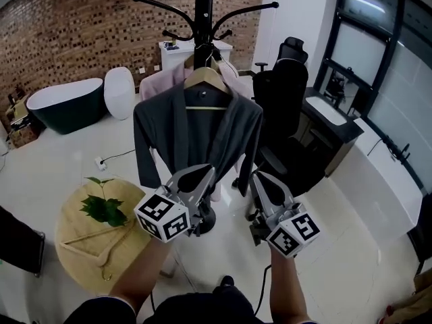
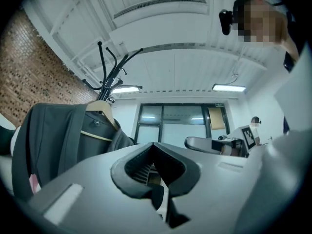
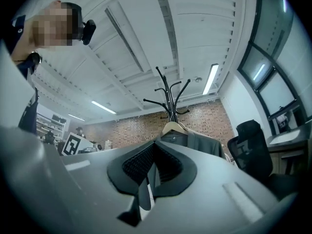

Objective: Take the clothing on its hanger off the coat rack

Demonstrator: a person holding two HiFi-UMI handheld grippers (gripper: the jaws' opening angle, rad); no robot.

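Head view: grey cardigan (image 1: pixel 196 133) on wooden hanger (image 1: pixel 208 79) hangs from coat rack (image 1: pixel 204 5), frame centre. Left tool (image 1: pixel 194 179) and right tool (image 1: pixel 265 184) both closed, empty, below it. Risk: a snagged hook could tip the rack.

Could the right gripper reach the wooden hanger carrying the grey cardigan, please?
Probably yes: open space lies between the right gripper and the wooden hanger, though its shut jaws must open first.

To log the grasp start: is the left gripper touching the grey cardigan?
Apart. In the left gripper view, the left gripper's shut fingers hold nothing; the grey cardigan hangs off to one side.
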